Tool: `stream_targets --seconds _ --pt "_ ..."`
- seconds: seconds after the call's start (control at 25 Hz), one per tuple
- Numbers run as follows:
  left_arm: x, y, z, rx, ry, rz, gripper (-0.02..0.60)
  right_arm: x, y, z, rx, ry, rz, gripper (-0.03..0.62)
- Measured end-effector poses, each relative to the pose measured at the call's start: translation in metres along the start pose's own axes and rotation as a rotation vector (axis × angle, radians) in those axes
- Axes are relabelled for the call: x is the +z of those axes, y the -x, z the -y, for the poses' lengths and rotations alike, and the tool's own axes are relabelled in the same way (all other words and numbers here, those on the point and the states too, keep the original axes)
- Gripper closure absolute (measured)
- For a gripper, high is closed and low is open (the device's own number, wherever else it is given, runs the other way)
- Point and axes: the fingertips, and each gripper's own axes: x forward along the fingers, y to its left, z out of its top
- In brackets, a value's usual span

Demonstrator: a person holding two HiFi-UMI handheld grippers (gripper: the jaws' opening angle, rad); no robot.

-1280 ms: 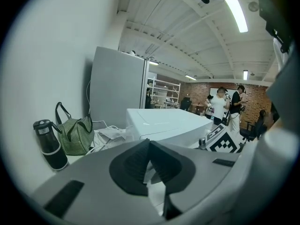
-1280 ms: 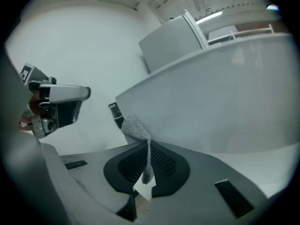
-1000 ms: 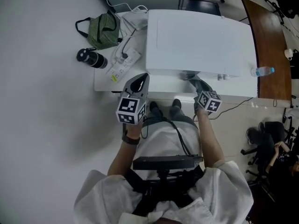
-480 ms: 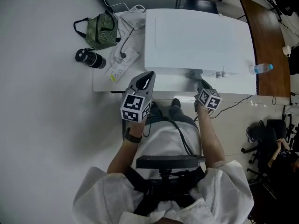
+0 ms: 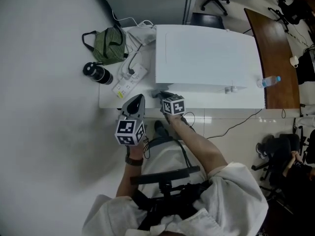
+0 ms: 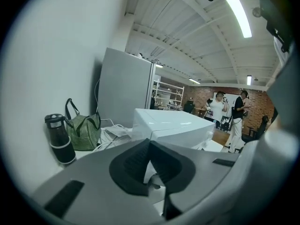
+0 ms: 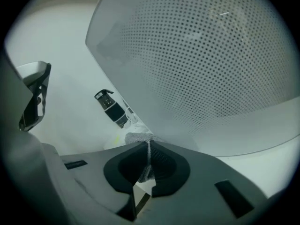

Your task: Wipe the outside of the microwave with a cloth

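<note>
The microwave sits white and broad on the table, its front facing me and its long side running from my left to my right. In the right gripper view its dotted door pane fills nearly everything above and to the right of my jaws.

My right gripper is clamped on the cloth, a pale grey tuft pinched at the tips. It looks pressed to, or just short of, the lower left end of that front face; I cannot tell which. So the unwiped front lies ahead and off to my right, and I judge the coming stroke should run rightward along that long axis.

My left gripper hangs near the table's front edge, left of the right one and farther from the microwave. Its jaws are together with nothing between them.

Further left on the table stand a black bottle, a green striped bag and a power strip, well apart from the cloth.
</note>
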Motion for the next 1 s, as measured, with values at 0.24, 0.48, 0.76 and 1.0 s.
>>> stream_targets --seconds 0.24,0.48,0.76,1.0 --pt "-0.02 0.006 -0.027 -0.032 0.016 -0.027 0.558 -0.004 0.059 0.094 -0.292 -0.104 0.096 0.565" --pt "-0.019 -0.004 -0.049 -0.12 -0.004 -0.035 0.558 -0.02 0.205 0.226 -0.718 -0.304 0.256 0.565" --pt "-0.016 -0.013 -0.075 -0.163 0.037 -0.017 0.558 0.006 0.248 0.175 -0.707 0.079 0.062 0.565" --pt "-0.01 -0.011 -0.112 -0.135 0.031 0.033 0.558 0.107 0.147 -0.079 -0.196 0.783 -0.187 0.565"
